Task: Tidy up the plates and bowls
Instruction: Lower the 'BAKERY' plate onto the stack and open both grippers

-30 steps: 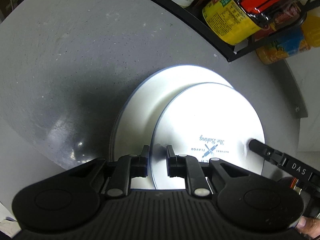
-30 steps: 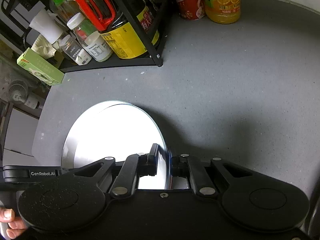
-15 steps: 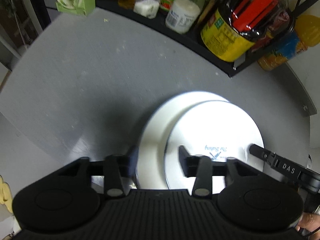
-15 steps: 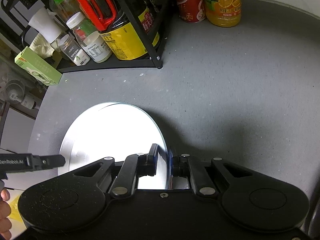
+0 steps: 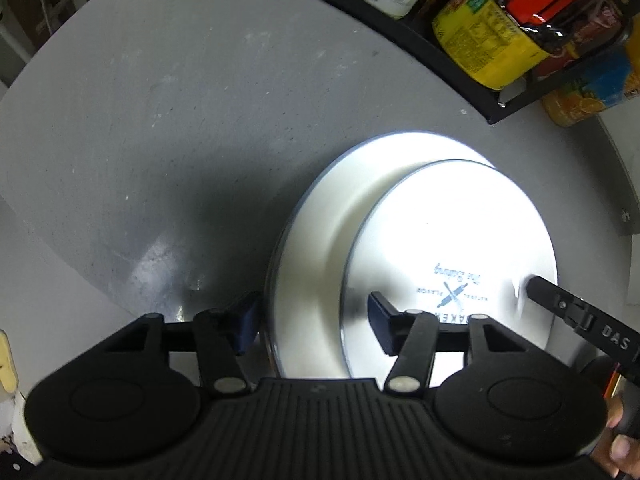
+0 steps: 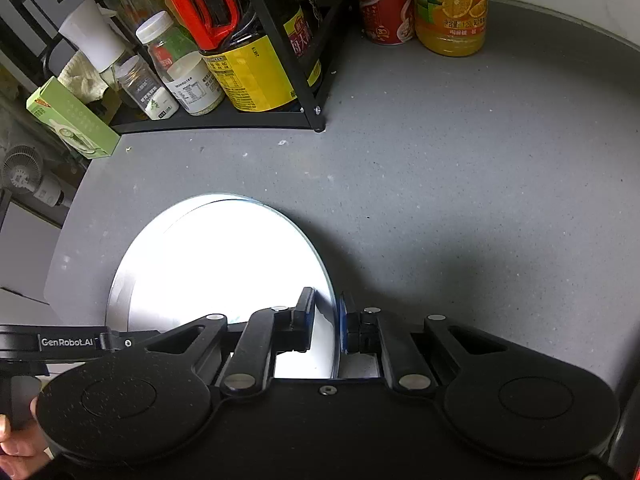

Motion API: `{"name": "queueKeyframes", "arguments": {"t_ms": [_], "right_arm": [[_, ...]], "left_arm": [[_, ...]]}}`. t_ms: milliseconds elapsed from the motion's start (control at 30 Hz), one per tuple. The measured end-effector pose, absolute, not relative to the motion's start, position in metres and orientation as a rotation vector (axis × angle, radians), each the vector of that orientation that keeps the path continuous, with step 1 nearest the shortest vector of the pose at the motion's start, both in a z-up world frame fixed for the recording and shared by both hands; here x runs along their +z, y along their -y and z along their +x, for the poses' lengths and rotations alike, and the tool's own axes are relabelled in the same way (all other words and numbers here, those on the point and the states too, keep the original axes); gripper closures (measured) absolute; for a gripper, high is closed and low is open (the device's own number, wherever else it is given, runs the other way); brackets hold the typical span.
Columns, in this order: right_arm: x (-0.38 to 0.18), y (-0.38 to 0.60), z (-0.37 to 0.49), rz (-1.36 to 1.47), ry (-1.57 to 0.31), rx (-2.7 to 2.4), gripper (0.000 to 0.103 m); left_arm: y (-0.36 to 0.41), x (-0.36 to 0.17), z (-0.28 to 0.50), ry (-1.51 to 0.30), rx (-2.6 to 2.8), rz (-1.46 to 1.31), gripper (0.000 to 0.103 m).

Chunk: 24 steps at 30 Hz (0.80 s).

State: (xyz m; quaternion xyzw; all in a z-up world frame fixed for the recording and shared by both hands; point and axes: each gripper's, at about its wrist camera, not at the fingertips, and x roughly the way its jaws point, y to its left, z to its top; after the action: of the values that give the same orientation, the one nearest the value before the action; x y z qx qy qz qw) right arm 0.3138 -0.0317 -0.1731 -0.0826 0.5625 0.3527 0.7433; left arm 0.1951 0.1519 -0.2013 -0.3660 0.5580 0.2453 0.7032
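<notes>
Grey counter (image 5: 168,128); bare on its left part, dull sheen near the front edge.

Left gripper (image 5: 316,322); released; jaws have just been opening and now stand wide, straddling the near left rim of the large white plate (image 5: 316,240) with neither pad pressing on it; nothing grasped.

Large white plate; flat on the counter, right of centre in the left wrist view; blue-edged; lowermost of the pair.

Small white plate (image 5: 452,232); printed lettering on its face; lies on the large plate, offset toward the right and near side, not centred; whether it sits fully flat cannot be told.

Right gripper (image 6: 324,322); clenched on the right rim of the small white plate (image 6: 224,272), one pad on each face of the edge; its tip also shows in the left wrist view at that rim.

Black rack (image 6: 308,80); at the back of the counter, stocked with bottles and jars; orange juice bottle (image 6: 452,8) and red can (image 6: 384,4) beside it; well apart from the plates.

Step in hand, judged: stacking the small plate on the large one; left side already let go.

Next move, judged: nudge the small plate toward the centre, then open the right jaws and lift straight away so the rim is not dragged.
</notes>
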Motion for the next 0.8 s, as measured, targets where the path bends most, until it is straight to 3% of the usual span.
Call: {"name": "queueKeyframes", "arguments": {"t_ms": [233, 400, 733, 800], "right_arm": [[-0.18, 0.031, 0.309, -0.194, -1.256, 0.753, 0.078], [-0.183, 0.031, 0.306, -0.212, -1.253, 0.739, 0.059], [-0.177, 0.036, 0.301, -0.177, -1.238, 0.69, 0.051], [-0.171, 0.038, 0.299, -0.143, -1.227, 0.692, 0.042]], "left_arm": [[-0.158, -0.195, 0.187, -1.205, 0.551, -0.815, 0.056], [-0.165, -0.193, 0.181, -1.198, 0.558, -0.829, 0.057], [-0.168, -0.187, 0.185, -1.211, 0.549, -0.786, 0.056], [-0.167, -0.183, 0.189, -1.217, 0.542, -0.752, 0.054]]}}
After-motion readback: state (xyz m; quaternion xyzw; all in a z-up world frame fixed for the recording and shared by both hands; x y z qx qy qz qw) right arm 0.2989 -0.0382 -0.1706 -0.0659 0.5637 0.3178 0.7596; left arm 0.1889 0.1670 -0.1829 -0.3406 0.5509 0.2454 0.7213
